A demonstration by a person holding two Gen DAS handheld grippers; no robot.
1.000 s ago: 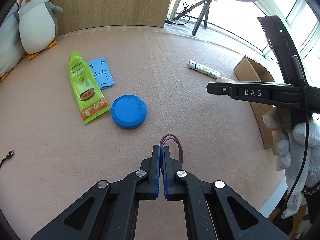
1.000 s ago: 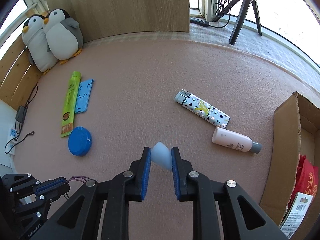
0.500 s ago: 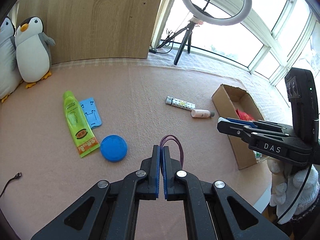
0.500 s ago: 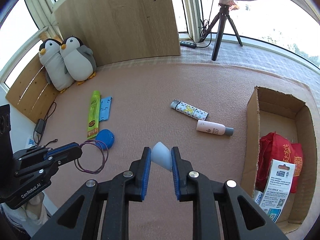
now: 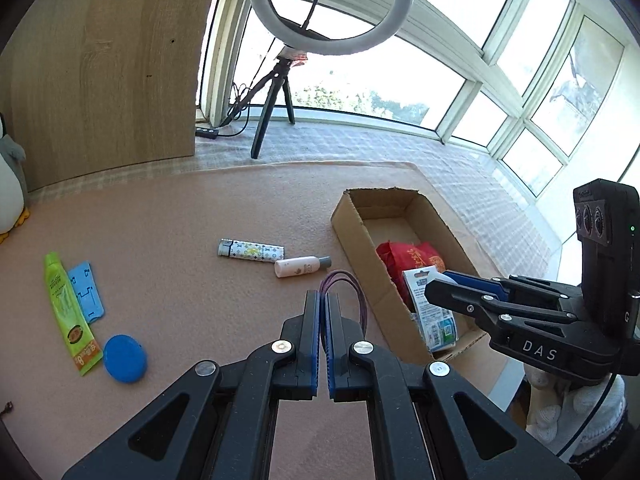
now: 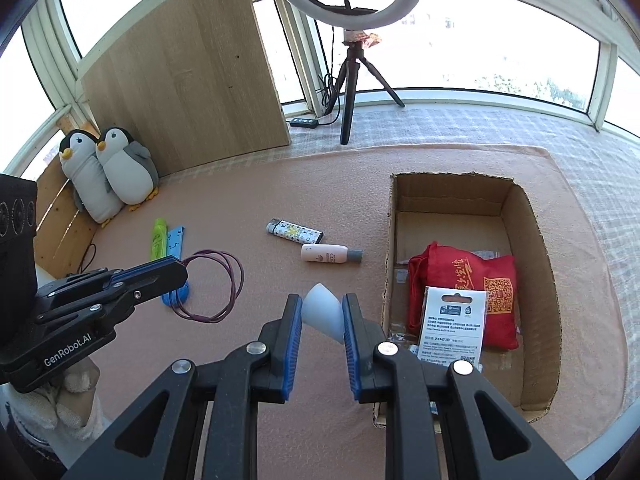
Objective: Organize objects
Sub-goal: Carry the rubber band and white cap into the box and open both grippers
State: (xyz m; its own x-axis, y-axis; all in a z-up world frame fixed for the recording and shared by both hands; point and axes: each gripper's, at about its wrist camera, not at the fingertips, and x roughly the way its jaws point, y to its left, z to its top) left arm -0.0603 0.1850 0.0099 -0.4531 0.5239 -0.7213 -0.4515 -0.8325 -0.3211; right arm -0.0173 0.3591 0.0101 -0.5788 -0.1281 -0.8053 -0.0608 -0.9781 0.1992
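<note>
Both grippers are loaded rn. Left gripper (image 5: 323, 300) has its pads pinched tight together on a purple cord loop (image 6: 218, 286), so the loop dangles off the tips, up off the mat. Right gripper (image 6: 322, 314) is clamped on a pale blue cone-ish thing (image 6: 323, 312), wide end down between the blue pads; can't tell what it is tbh.

The cardboard box (image 6: 520, 216) sits at the right side of the pink mat (image 6: 248, 184), and the right gripper is parked at its near left wall, so imo it's about to drop the cone in. Inside already: a red bag (image 6: 464, 280) w/ a white card pack (image 6: 452, 322) leaning on it. The far half of the box is bare, so plenty of room.

Still loose on the mat: patterned lighter (image 5: 250, 249) and a small pink bottle (image 5: 300, 267), end to end, mid-mat just left of the box. Over toward the left edge, a green tube (image 5: 66, 308) w/ a blue plastic holder (image 5: 86, 292) beside it and a blue round lid (image 5: 125, 358) just near of them. Two plush penguins (image 6: 108, 180) sit in the far left corner, prob not part of the job.

Guessing both things go in the box, then the rest.
</note>
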